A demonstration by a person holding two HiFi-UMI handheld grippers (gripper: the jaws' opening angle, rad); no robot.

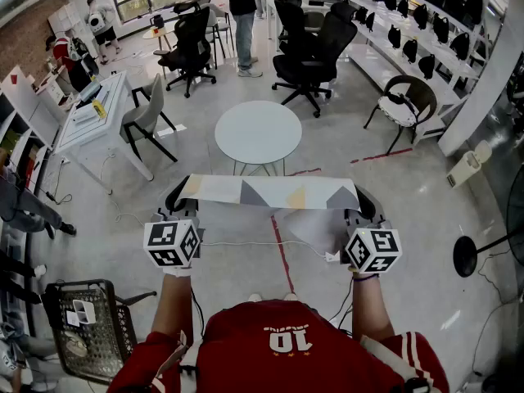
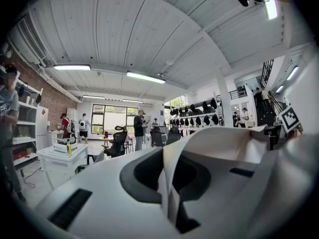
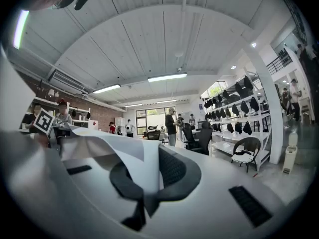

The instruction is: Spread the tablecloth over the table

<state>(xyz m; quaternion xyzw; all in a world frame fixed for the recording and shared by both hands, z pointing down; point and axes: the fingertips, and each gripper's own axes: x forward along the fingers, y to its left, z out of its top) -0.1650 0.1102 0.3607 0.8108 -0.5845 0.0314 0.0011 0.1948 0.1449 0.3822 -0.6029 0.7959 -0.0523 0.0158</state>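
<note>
The tablecloth (image 1: 270, 192) was held in the air, its long axis stretched from side to side, each end pinched in the closed jaws of the left gripper (image 1: 177, 199) and the right gripper (image 1: 365, 205). The round table (image 1: 258, 133) was seen ahead of the cloth's far edge, midway between both grippers, with open floor (image 1: 336, 142) around it.

White digits 1 and 0, side by side as 10 in the head view, on the red jersey (image 1: 291, 340); just above them a short line of smaller white letters, too small to read; black-and-white square code markers, no letters, on the cube (image 1: 172, 242) of the left hand-held gripper (image 2: 167, 185) and on the cube (image 1: 372, 250) of the right hand-held gripper (image 3: 149, 183).
</note>
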